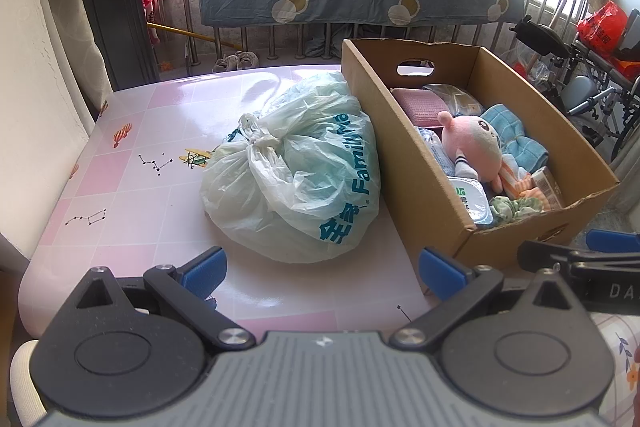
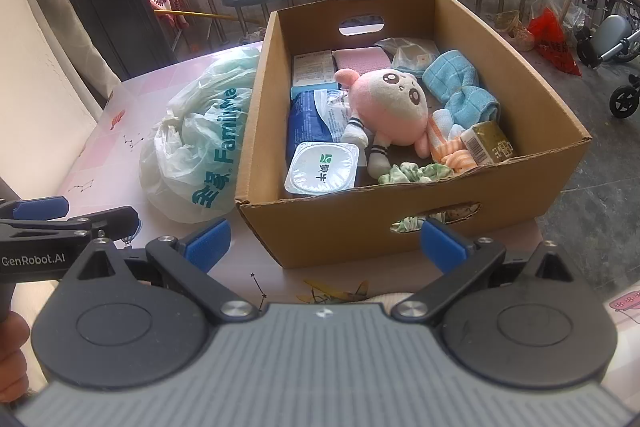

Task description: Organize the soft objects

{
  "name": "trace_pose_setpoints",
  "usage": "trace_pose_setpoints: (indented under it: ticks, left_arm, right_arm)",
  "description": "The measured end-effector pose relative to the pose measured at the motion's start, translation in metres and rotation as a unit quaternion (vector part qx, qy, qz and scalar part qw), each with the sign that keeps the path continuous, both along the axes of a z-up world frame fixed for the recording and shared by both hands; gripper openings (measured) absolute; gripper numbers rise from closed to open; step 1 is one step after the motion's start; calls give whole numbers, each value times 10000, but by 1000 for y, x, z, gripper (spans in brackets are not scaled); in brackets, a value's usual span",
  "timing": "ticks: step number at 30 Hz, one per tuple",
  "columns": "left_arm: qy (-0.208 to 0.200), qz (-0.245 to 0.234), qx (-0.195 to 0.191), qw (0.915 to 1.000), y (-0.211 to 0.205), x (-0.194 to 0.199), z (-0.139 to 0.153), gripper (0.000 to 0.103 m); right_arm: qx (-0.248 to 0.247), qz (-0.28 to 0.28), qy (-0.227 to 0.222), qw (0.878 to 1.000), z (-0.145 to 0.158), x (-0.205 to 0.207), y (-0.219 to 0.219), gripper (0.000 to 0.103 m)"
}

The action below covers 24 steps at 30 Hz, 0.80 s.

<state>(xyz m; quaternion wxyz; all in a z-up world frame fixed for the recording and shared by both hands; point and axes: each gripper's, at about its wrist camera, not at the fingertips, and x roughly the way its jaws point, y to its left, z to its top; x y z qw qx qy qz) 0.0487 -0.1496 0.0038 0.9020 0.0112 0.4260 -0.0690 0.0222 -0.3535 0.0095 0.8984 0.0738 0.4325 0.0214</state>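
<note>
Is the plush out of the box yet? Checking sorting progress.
No, the plush lies inside the box, among cloths and packets.

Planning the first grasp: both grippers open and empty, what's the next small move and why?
Probably ease the right gripper forward over the brown cardboard box's near wall toward the pink round plush toy. It lies on top, uncovered, mid-box, straight ahead of that gripper's open jaws. The left gripper faces the tied pale-green plastic bag instead.

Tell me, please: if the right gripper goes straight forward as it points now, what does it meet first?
Most likely the near wall of the cardboard box, around its handle hole. The right gripper is open and holds nothing, and its fingers frame that wall. Depth is unclear, but nothing appears between them and the box.
</note>
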Motion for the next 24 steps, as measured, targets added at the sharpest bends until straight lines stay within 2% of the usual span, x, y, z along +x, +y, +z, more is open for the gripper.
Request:
trace_pose_setpoints:
  ticks: [24]
  left_arm:
    - [-11, -12, 4, 10000, 0, 1, 1, 103]
  right_arm:
    - [19, -2, -12, 10000, 1, 0, 0, 102]
